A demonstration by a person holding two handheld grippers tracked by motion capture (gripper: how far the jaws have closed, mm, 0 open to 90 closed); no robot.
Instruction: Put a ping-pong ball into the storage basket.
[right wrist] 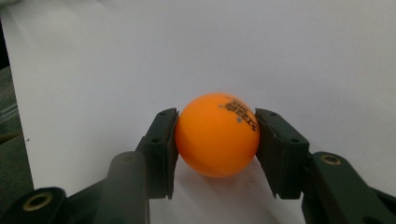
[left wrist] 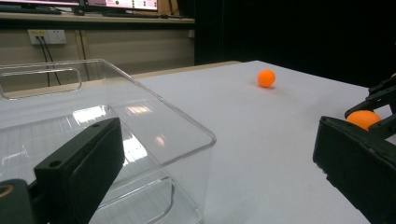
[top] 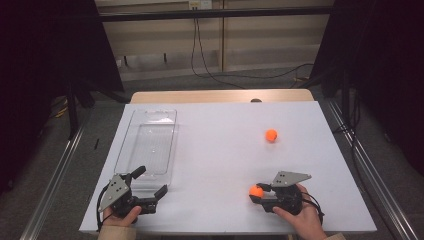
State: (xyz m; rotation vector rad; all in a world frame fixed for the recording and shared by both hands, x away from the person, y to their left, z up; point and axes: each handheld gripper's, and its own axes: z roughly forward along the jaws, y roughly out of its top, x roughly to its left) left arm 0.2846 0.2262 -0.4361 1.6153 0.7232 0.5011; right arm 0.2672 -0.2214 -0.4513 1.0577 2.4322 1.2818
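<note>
Lab test bay: white table (top: 220, 150) between black curtains (top: 45, 50), floor cables (top: 210, 70), monitors (left wrist: 116, 4) on a shelf.

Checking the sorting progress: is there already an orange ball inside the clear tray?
No, the clear tray holds nothing; one orange ball sits between the right gripper's jaws and the other ball lies on the table.

You've got two orange balls: one ball (top: 256, 190) (right wrist: 217, 134) near you at the right, a second ball (top: 271, 135) (left wrist: 266, 78) farther out on the table (top: 225, 150). One clear tray (top: 147, 145) (left wrist: 140, 116) at the left. Two grippers, left gripper (top: 150, 192) and right gripper (top: 257, 192) (right wrist: 217, 140). One table.
</note>
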